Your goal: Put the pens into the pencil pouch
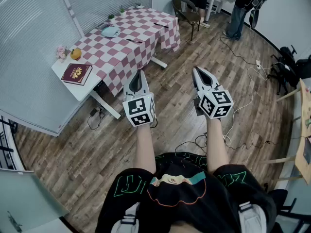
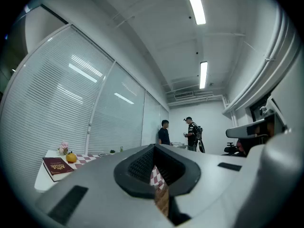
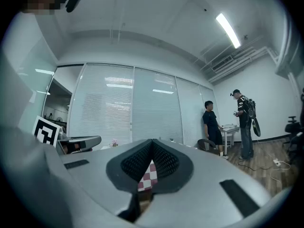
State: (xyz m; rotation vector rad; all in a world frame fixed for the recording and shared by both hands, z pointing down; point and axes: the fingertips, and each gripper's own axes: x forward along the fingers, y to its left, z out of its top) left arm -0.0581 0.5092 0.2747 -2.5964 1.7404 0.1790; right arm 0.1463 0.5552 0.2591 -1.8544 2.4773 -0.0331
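The table [image 1: 85, 93] stands at the left, beside the blinds, well apart from both grippers. Its near end is bare white; a checked cloth [image 1: 146, 33] covers the rest.
- Near end: a red book [image 1: 77, 74] lies at the corner, with an orange fruit [image 1: 75, 54] and pink flowers [image 1: 61, 51] beside it at the left edge.
- Left edge, midway: the pale pencil pouch [image 1: 111, 31] lies on the cloth.
- Centre of the cloth: one dark pen [image 1: 133, 41]. A second pen [image 1: 161, 25] lies toward the far end.

The left gripper [image 1: 139, 73] is held over the wooden floor [image 1: 175, 96], jaws closed together, nothing between them. The right gripper [image 1: 197, 71], just beside it, is likewise closed and empty. Two people [image 3: 228, 125] stand at the far end of the room
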